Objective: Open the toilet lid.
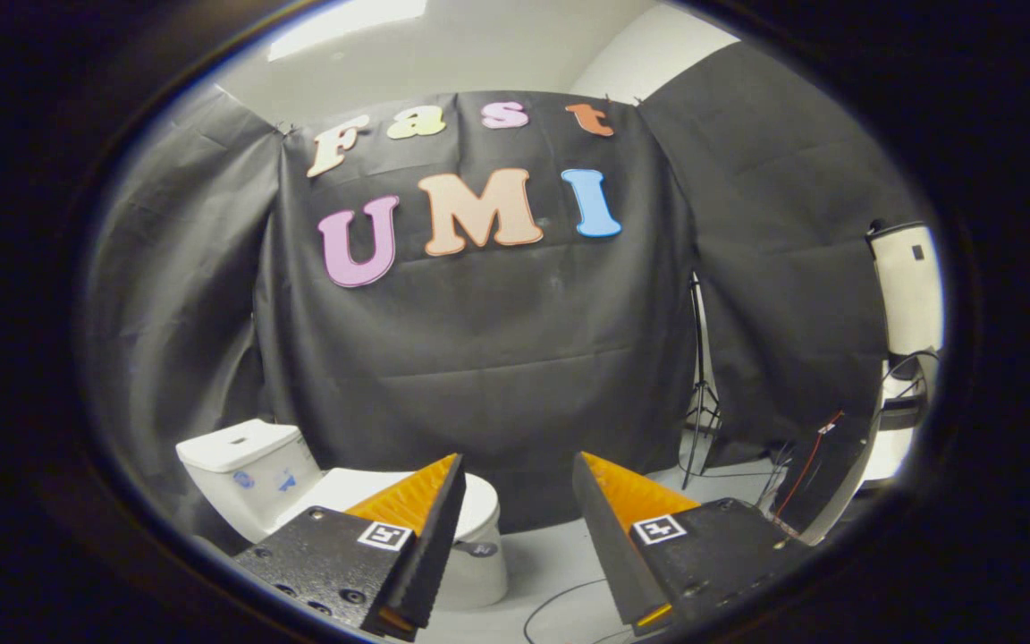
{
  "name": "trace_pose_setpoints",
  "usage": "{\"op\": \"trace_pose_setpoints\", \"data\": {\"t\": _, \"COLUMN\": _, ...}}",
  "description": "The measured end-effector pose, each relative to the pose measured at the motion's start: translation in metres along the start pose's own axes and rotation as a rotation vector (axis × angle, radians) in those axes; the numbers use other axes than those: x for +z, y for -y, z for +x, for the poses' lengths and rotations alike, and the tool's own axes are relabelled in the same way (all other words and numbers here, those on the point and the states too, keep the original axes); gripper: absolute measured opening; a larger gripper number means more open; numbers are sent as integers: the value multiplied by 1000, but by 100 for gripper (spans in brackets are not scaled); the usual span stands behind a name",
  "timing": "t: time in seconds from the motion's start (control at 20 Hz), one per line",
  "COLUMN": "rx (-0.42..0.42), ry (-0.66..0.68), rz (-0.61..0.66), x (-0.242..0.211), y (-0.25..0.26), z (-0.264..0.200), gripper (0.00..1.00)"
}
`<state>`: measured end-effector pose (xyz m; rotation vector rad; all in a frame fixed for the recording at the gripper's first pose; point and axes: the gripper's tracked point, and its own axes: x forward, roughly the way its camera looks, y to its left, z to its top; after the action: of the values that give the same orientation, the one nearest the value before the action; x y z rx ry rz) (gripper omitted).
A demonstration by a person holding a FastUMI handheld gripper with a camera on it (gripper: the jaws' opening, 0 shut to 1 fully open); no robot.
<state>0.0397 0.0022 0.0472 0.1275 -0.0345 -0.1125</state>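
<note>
The black cloth wall hangs across the far side of the booth, with a light stand at its right edge and a white cylindrical unit farther right. On the pale floor at the near left stands the toilet, its tank to the left and its bowl to the right. The toilet lid lies flat and closed on the bowl, partly hidden behind the left finger. The gripper is spread wide with nothing between its 2 fingers, well short of the lid. From here the lid sits off to the left, so a straight advance would likely miss its rim. A cable trails on the near floor and could snag.
</note>
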Motion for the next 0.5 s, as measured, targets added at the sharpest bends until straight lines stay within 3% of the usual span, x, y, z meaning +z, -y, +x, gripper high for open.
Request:
{"op": "trace_pose_setpoints", "data": {"t": 0.2, "rx": -41, "ry": 16, "rz": 160, "x": 2, "y": -13, "z": 31, "gripper": 73}}
{"op": "trace_pose_setpoints", "data": {"t": 0.5, "rx": -140, "ry": 41, "rz": 484, "x": -29, "y": -20, "z": 70, "gripper": 66}}
